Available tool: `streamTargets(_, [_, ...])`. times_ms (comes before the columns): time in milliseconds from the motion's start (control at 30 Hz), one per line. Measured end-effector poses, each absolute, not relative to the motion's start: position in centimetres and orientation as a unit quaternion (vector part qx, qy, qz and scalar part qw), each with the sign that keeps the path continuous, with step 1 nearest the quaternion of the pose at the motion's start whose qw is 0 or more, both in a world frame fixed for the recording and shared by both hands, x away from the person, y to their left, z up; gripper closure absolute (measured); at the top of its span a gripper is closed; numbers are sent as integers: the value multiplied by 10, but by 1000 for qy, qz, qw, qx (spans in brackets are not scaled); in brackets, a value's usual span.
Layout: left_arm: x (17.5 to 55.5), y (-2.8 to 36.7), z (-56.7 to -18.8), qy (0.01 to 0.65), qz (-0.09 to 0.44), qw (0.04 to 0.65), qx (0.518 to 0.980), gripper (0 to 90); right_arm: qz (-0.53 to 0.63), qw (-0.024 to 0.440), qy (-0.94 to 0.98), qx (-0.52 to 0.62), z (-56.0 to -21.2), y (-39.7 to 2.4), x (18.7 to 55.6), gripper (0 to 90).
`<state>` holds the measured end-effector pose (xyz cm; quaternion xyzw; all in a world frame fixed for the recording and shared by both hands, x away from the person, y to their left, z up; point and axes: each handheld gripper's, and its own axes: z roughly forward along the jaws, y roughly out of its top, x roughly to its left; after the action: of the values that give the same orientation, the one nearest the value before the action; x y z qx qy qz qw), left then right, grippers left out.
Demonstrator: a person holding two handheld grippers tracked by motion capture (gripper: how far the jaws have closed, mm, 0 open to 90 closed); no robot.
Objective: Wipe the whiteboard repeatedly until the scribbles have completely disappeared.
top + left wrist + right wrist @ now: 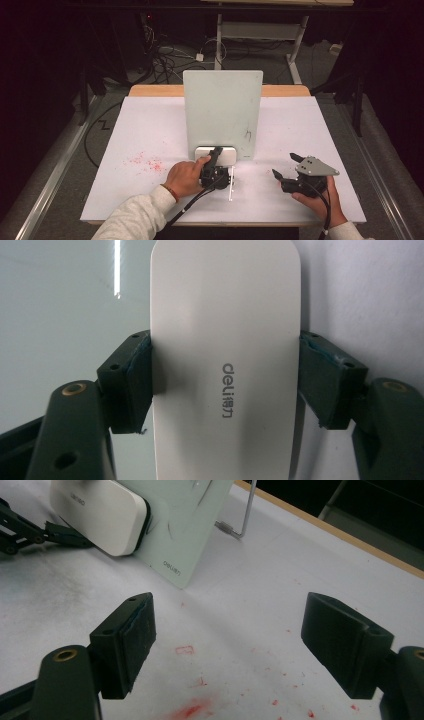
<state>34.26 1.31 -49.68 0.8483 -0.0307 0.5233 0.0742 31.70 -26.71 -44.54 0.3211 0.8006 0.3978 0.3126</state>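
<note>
From the high view: the left hand-held gripper is pushed up against a white eraser sitting at the foot of a pale board that stands upright on the counter. The eraser sits flat against the board's lower edge, more or less mid-counter. The right hand-held gripper hangs off to the side, well apart from it all, jaws spread with nothing in them. There are red crumbs scattered left of the eraser.

Left gripper view is the money shot: both pads are clamped on the long sides of the eraser, so that hand-held gripper is gripping it across its narrow width. Printed on the face is "deli" plus a couple of small characters I can't make out. My guess is it's a light, hard plastic shell with rounded, glossy edges, so pretty slick; squeezing the flat sides around the middle like this looks like the right spot, since nearer the curved ends it'd probably squirt out. Not fragile, I'd say.

Right gripper view: its own jaws stand wide apart over the bare counter and red marks. Farther off you can see the eraser against the board, the left hand-held gripper on it, and a metal stand leg behind. The board's corner reads "deli" too, seen upside down.
</note>
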Motion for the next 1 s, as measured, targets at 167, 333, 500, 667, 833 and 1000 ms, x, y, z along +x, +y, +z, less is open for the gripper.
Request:
streamTargets(167, [343,3,-500,-31,535,74,841,292,394,312,805,315,-447,-265,317,227])
streamTargets(333, [344,-20,-499,-29,535,83,840,292,393,309,806,317,-446,-264,317,227])
streamTargets(500, [345,-46,-498,-25,525,96,845,292,396,312,802,321,-444,-266,317,226])
streamTargets(667, [346,-67,-498,-30,526,98,844,292,396,313,802,319,-444,-267,317,227])
streamTargets(833, [346,-70,-498,-38,527,97,844,292,397,312,801,321,-444,-268,317,226])
streamTargets(1000, [345,-47,-499,-40,530,89,842,292,397,318,798,322,-443,-269,316,227])
